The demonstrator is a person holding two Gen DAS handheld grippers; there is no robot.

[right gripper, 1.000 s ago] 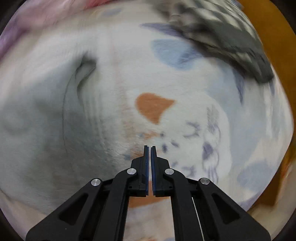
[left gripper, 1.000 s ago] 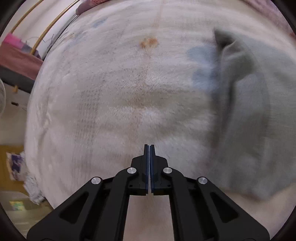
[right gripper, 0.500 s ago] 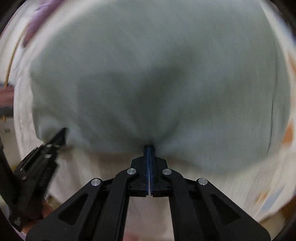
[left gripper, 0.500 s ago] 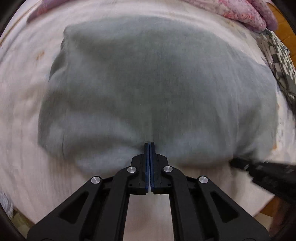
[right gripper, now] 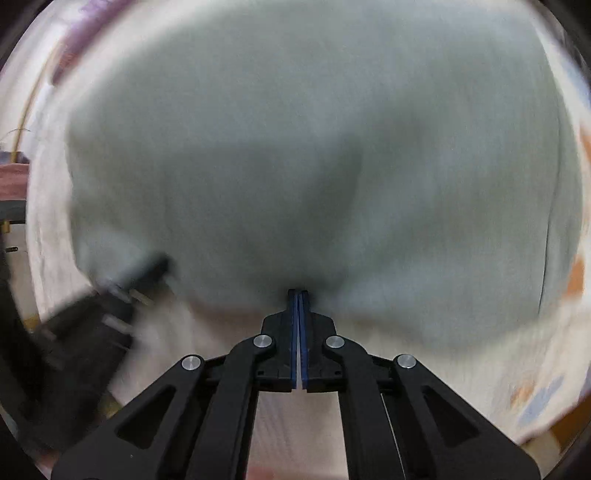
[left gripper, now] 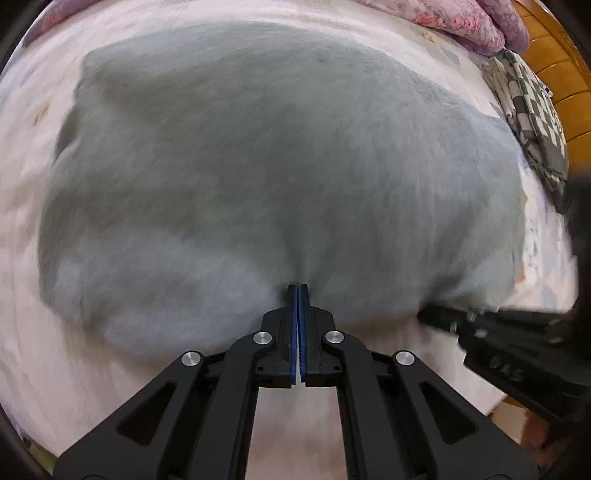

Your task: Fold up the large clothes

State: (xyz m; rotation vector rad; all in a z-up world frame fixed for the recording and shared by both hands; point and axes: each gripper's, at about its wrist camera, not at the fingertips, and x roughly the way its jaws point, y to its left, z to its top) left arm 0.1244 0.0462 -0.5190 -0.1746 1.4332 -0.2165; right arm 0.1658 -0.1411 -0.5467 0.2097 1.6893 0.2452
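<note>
A large grey garment (left gripper: 277, 166) lies spread flat on a pale bed sheet (left gripper: 37, 350) and fills most of both views. My left gripper (left gripper: 299, 286) is shut, pointing steeply down, its tips resting on the garment's near edge, where the cloth puckers a little. No cloth shows between its pads. My right gripper (right gripper: 298, 292) is also shut, with its tips on the same near edge of the garment (right gripper: 314, 147). Each gripper shows blurred in the other's view: the right gripper (left gripper: 443, 321) at the hem to the right, the left gripper (right gripper: 159, 264) at the hem to the left.
A folded black-and-white checked cloth (left gripper: 532, 110) lies at the bed's right edge, with a pink quilt (left gripper: 472, 26) bunched at the far right corner. Orange wood (left gripper: 565, 74) shows beyond the bed. Printed sheet (right gripper: 498, 369) lies bare in front of the garment.
Both grippers swung from the bare sheet beside the garment to its near edge, tilting downward. They stayed shut throughout. In the last half second they have hardly moved.
</note>
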